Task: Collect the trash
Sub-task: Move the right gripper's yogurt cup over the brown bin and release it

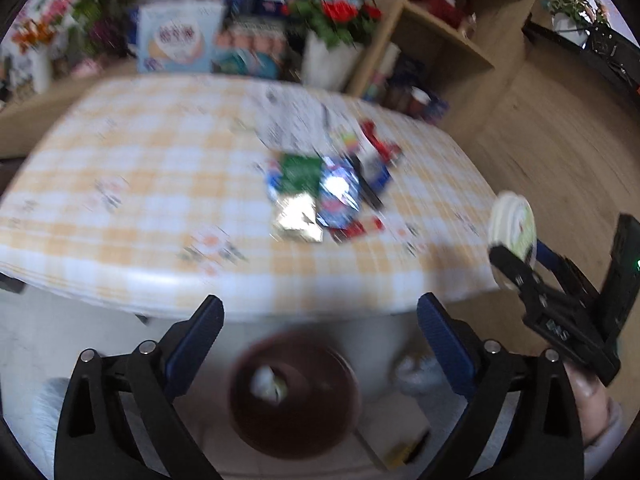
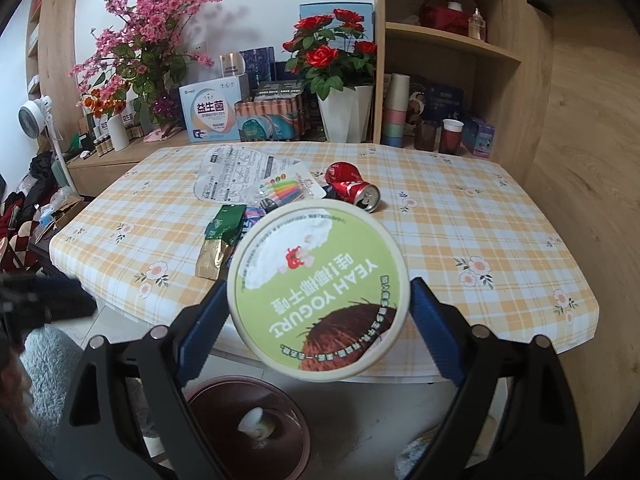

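Note:
My right gripper (image 2: 318,312) is shut on a green and white yogurt tub (image 2: 318,288), held off the table's front edge above a brown bin (image 2: 248,428) on the floor; the tub also shows in the left wrist view (image 1: 512,224). The bin (image 1: 294,392) holds a white scrap (image 2: 256,422). My left gripper (image 1: 320,328) is open and empty over the bin. Trash lies mid-table: a crushed red can (image 2: 352,186), a green packet (image 2: 226,220), a gold wrapper (image 2: 212,258), a marker pack (image 2: 286,190) and a white sheet (image 2: 236,174). The left wrist view is blurred.
The table (image 2: 480,232) has a yellow checked cloth. Behind it stand a rose pot (image 2: 344,112), boxes (image 2: 210,114), pink blossoms (image 2: 152,28) and a wooden shelf (image 2: 448,44) with cups. A fan (image 2: 36,114) and clutter are at the left.

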